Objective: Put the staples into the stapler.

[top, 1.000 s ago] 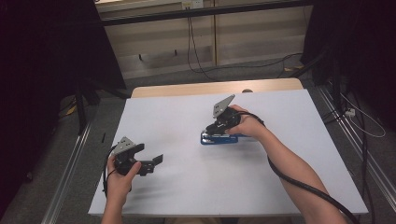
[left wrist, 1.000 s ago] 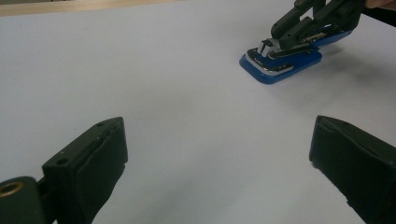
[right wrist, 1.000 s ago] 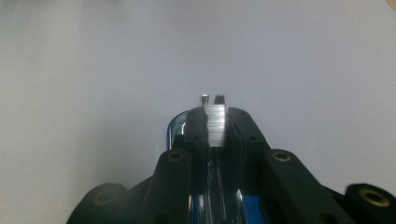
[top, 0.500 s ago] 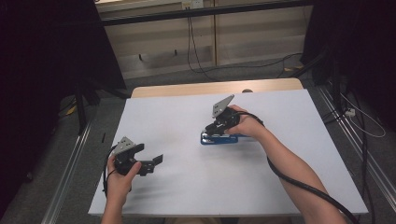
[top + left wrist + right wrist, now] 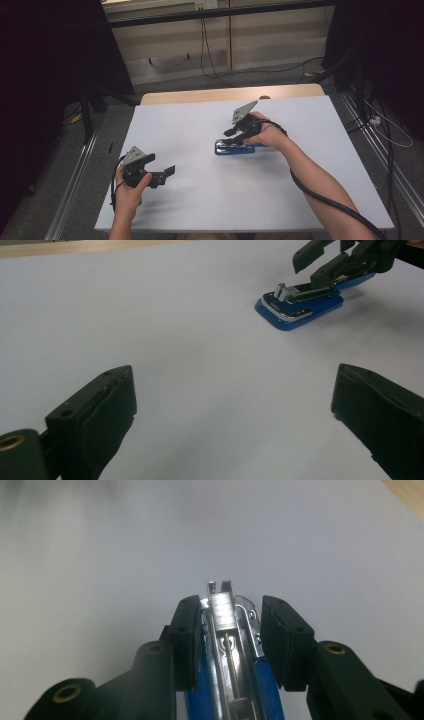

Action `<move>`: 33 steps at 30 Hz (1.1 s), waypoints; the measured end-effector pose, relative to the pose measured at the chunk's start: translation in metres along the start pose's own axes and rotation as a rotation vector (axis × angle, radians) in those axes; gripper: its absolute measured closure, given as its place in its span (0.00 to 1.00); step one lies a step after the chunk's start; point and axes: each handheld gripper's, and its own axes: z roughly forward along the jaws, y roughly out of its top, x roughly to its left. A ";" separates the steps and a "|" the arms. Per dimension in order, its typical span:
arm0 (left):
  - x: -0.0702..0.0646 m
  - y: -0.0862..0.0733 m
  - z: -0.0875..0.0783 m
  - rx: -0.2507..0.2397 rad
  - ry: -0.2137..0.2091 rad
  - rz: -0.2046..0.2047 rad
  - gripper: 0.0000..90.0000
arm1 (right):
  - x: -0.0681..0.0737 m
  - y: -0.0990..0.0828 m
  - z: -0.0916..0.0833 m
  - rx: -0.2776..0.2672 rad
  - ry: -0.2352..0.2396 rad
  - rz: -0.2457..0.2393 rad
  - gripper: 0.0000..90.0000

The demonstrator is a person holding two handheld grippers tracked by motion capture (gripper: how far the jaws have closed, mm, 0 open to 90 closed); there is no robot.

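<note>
A blue stapler (image 5: 235, 148) lies flat on the white table (image 5: 310, 165), a little right of the middle and toward the far half. Its top is swung open, so the metal staple channel (image 5: 223, 615) is bared along its length, with the blue base beneath.

The right gripper (image 5: 234, 136) sits over the stapler, held by the person's right hand (image 5: 267, 134), with its fingers (image 5: 186, 630) straddling the stapler's body, one on each side. In the right gripper view the left finger lies just beside the blue edge (whether it actually touches is hard to tell), while the other finger (image 5: 280, 630) stands clear of the chrome side with a visible gap. The jaws have just been opening, with the stapler between them; they are now at a narrow-to-middling spread and do not squeeze it. In the left gripper view the same fingers show above the stapler's rear part (image 5: 300, 302), with its front end poking out toward the camera.

The left gripper (image 5: 162, 175) is held by the left hand (image 5: 129, 192) near the table's front left corner, well apart from the stapler. Its fingers (image 5: 102, 410) stand wide, with bare table between them, and point across toward the stapler.
</note>
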 end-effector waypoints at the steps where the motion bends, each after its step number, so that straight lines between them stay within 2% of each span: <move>1: 0.000 0.000 0.000 0.000 -0.003 -0.001 0.05 | 0.001 -0.001 -0.003 -0.003 -0.013 0.005 0.65; 6: -0.001 0.001 0.003 0.008 -0.008 0.005 0.05 | 0.004 -0.005 -0.019 -0.021 -0.058 0.041 0.58; 11: -0.004 0.003 0.007 0.007 -0.020 0.015 0.05 | 0.006 -0.012 -0.034 -0.052 -0.112 0.109 0.48; 13: -0.005 0.004 0.008 0.011 -0.026 0.018 0.05 | 0.007 -0.016 -0.039 -0.061 -0.123 0.133 0.47; 19: -0.007 0.004 0.012 0.014 -0.033 0.012 0.05 | 0.014 -0.022 -0.054 -0.066 -0.175 0.156 0.40; 21: -0.007 0.005 0.014 0.014 -0.036 0.014 0.05 | 0.016 -0.024 -0.059 -0.055 -0.193 0.148 0.39; 24: -0.009 0.007 0.016 0.013 -0.043 0.019 0.05 | 0.020 -0.028 -0.065 -0.057 -0.213 0.163 0.35; 29: -0.013 0.010 0.018 0.013 -0.054 0.030 0.05 | 0.025 -0.037 -0.072 -0.063 -0.243 0.215 0.29; 33: -0.016 0.011 0.018 0.020 -0.061 0.040 0.05 | 0.032 -0.043 -0.079 -0.062 -0.269 0.230 0.25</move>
